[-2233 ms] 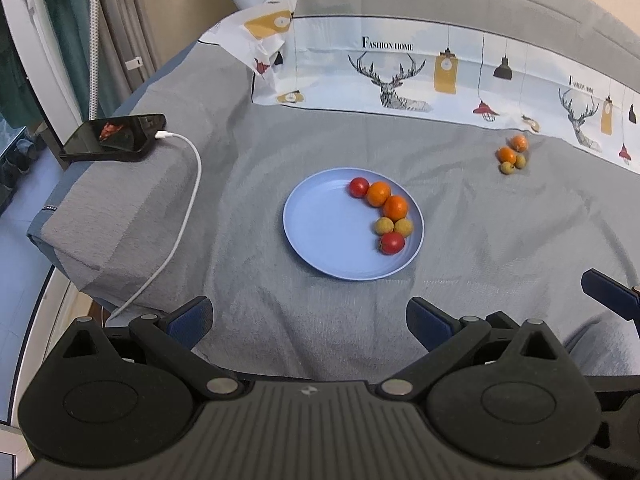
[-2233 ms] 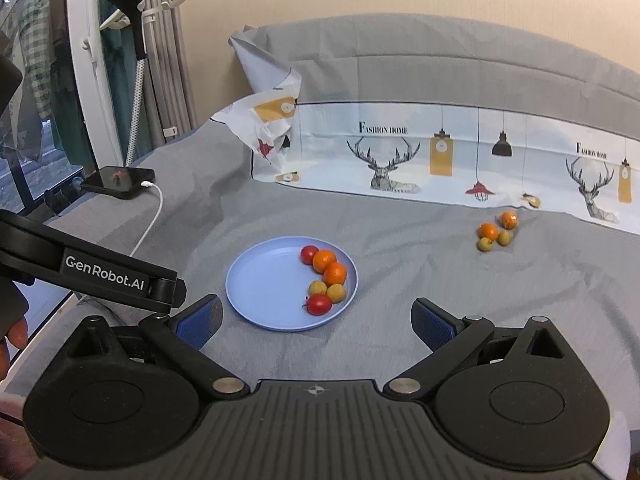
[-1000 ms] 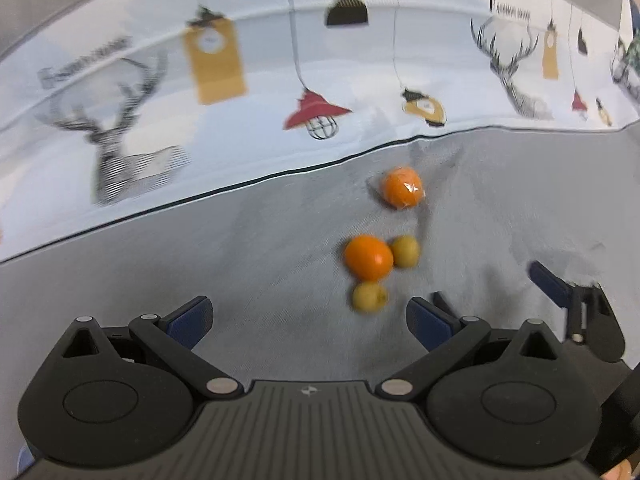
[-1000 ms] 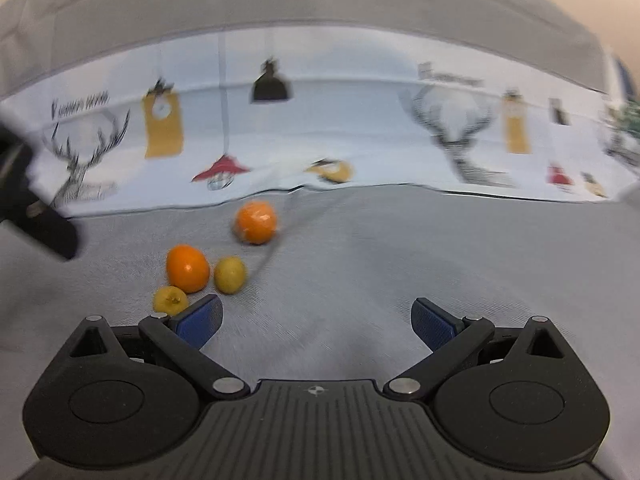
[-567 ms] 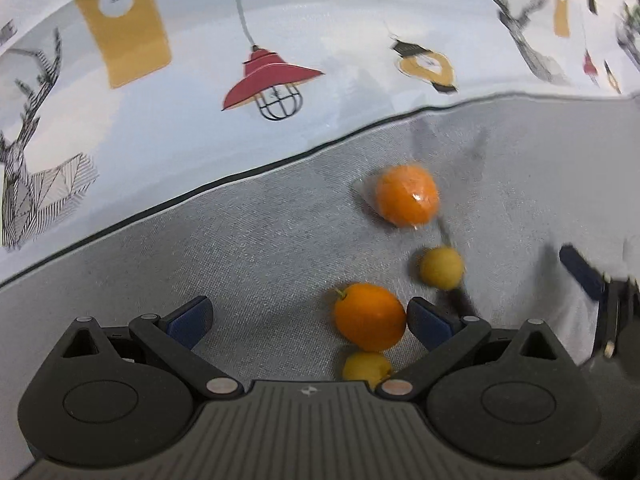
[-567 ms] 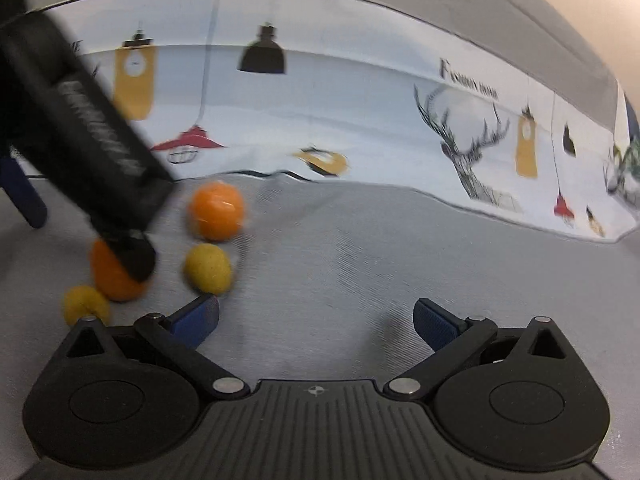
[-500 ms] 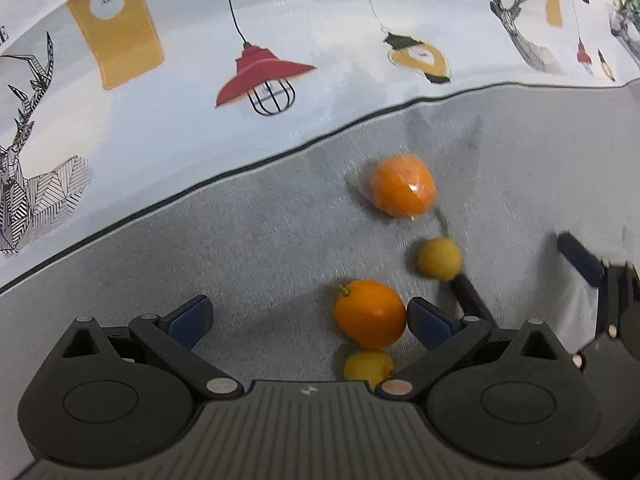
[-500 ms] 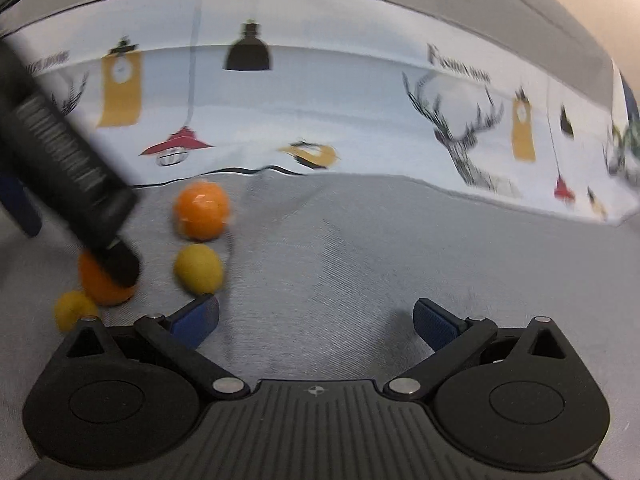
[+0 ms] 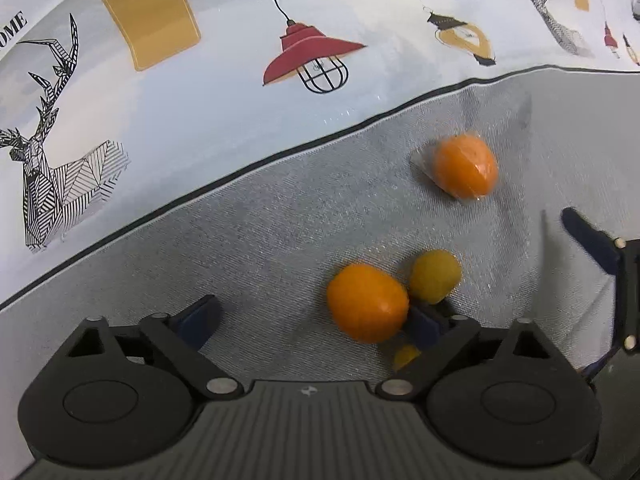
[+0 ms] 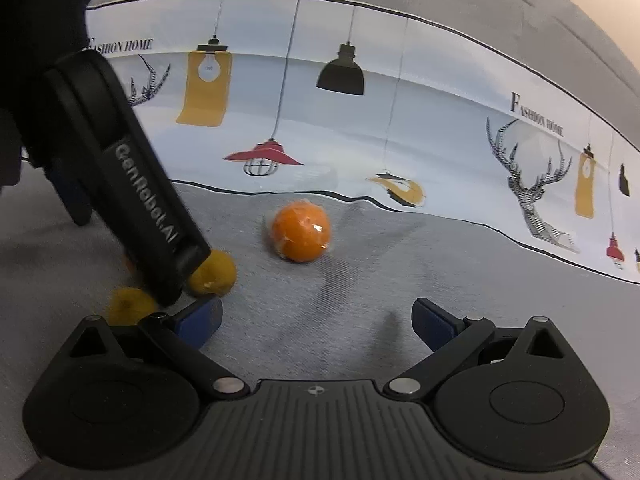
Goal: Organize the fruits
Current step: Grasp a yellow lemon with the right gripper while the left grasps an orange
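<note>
Orange fruit (image 9: 366,302) lies on grey cloth (image 9: 260,240) between the left gripper's (image 9: 312,320) wide jaws, which have just been closing, against its right finger. Two small yellow fruits (image 9: 434,276) sit just outside. The right gripper (image 10: 316,316) gapes empty before a wrapped orange (image 10: 301,233).

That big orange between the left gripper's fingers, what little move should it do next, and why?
Probably keep closing the left gripper. Its jaws have just been closing, yet only the right finger is against the orange; the left finger stands well clear, so nothing is gripped yet.
</note>
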Available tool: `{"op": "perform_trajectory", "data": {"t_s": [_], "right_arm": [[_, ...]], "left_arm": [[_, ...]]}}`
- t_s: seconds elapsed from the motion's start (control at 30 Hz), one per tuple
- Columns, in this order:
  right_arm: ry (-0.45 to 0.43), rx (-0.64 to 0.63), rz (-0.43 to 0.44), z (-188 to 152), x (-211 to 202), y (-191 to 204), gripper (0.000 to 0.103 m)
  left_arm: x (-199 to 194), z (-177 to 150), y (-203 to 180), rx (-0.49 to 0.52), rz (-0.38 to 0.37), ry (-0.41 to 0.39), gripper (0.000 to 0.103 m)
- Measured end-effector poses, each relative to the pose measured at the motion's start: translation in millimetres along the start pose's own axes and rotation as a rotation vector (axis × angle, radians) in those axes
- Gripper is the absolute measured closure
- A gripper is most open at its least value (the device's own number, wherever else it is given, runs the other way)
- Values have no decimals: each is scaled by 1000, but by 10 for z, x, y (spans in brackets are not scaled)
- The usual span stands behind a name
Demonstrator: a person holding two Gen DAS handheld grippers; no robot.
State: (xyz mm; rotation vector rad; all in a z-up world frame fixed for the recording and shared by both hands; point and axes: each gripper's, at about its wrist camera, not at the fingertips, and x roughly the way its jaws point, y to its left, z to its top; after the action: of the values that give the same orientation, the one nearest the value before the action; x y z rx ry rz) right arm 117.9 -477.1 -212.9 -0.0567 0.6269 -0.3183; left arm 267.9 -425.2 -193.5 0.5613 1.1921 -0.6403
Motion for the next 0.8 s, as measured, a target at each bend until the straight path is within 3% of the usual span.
{"op": "perform_trajectory", "data": {"t_s": [0.13,0.23,0.33,0.37,0.43,0.8], "right_arm": [[-16,-32,53,25,-9,121,3],[-21,-36,104,58,-8,206,6],[-9,-29,152,102,52,259,21],[-3,-8,179,117,62,246,31],[9,29,209,119,67,214,33],[75,97,201,-28,-117,33,37]], "left_arm": [[-52,7,129,-10,-15,-15,21],[-86,-14,216,-25,-24,-17,23],[-119,-84,222,-33,-17,-11,20],[-112,-101,223,-30,-16,-11,18],[-112,-129,213,-17,-12,-17,18],[-139,-372,246,16,-2,5,17]]}}
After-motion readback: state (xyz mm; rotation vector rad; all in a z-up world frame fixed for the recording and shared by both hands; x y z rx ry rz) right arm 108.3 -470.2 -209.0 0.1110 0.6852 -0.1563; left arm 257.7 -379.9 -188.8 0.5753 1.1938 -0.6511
